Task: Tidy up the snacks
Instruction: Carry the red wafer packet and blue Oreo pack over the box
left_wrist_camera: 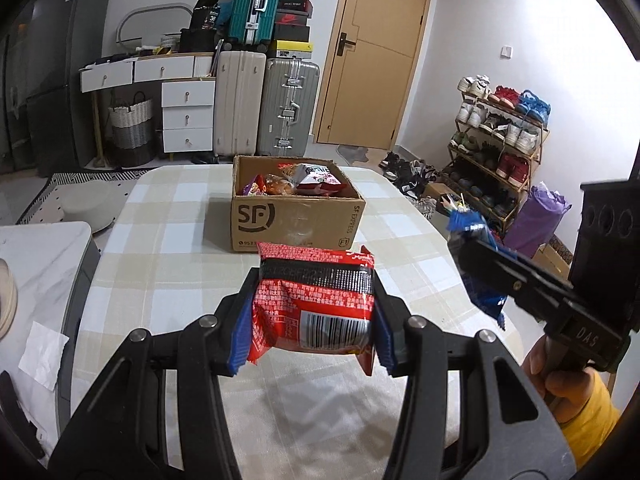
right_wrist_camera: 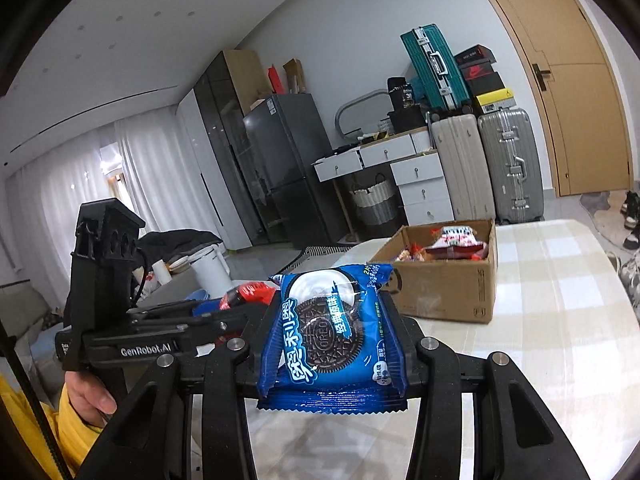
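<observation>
Left wrist view: left tool (left_wrist_camera: 314,316) clamped on red snack pack (left_wrist_camera: 316,300), held above tabletop (left_wrist_camera: 160,264); cardboard box (left_wrist_camera: 296,216) w/ snacks near far edge.

Right wrist view: right tool (right_wrist_camera: 334,344) gripped blue Oreo pack (right_wrist_camera: 332,336) btwn its fingers, box beyond at right.
</observation>
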{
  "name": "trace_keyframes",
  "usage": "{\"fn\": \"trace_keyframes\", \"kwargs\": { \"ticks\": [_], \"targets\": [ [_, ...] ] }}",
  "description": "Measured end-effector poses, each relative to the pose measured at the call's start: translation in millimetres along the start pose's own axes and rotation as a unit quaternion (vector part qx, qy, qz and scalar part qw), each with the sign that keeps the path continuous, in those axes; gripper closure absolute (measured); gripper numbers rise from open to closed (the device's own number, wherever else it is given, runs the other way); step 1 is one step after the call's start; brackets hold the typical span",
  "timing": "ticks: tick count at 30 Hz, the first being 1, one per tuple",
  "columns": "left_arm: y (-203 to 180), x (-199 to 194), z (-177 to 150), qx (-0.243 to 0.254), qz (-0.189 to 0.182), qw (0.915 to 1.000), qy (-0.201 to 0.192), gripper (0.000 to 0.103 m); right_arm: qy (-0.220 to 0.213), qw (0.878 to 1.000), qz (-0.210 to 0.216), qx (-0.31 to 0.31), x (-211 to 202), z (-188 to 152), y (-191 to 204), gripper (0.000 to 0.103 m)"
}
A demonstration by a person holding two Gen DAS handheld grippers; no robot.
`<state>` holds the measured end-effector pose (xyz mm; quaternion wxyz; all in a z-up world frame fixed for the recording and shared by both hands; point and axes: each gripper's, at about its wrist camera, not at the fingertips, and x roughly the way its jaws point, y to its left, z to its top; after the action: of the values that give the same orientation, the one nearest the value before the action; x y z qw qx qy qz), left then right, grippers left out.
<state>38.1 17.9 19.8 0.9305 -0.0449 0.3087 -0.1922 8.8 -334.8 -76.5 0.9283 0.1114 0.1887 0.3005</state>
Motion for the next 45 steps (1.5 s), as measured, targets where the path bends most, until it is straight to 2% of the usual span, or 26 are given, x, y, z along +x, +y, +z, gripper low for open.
{"fn": "trace_keyframes", "kwargs": {
  "ticks": [9, 18, 27, 30, 35, 38, 40, 45],
  "targets": [
    [-1.8, -12.0, -6.1, -0.003, 0.001, 1.0, 0.0, 0.057, -0.002, 1.0, -0.003, 0.003, -4.1, 0.1, -1.3, 0.059],
    [-15.7, -15.9, -8.1, 0.029, 0.0, 0.9996, 0.007, 0.057, 0.001, 1.0, -0.002, -0.003, 3.3, 5.1, -2.5, 0.059],
    [-10.3, 15.2, 27.3, 0.028, -0.014, 0.9994, 0.015, 0.057, -0.005, 1.0, -0.012, -0.029, 12.7, 32.9, -5.9, 0.059],
    [-12.3, 32.4, 49.6, 0.036, -0.003, 0.9993, 0.006, 0.057, -0.006, 0.999, -0.014, -0.029, 22.6, 51.7, -13.8, 0.059],
    [0.1, 78.5, 89.6, 0.03, 0.006, 0.9993, 0.021, 0.057, 0.006, 0.999, -0.026, -0.035, 44.3, 81.4, -29.0, 0.059],
    [10.8, 112.9, 113.0, 0.025, 0.013, 0.9991, 0.033, 0.057, 0.019, 0.999, -0.031, -0.04, 63.0, 102.2, -42.0, 0.059],
    [17.2, 141.5, 131.0, 0.018, 0.004, 0.9985, 0.051, 0.057, 0.026, 0.998, -0.039, -0.047, 77.6, 114.9, -50.1, 0.059],
    [26.6, 201.6, 173.0, 0.016, 0.017, 0.9979, 0.06, 0.057, 0.059, 0.996, -0.053, -0.038, 121.0, 140.4, -78.0, 0.059]
  ]
}}
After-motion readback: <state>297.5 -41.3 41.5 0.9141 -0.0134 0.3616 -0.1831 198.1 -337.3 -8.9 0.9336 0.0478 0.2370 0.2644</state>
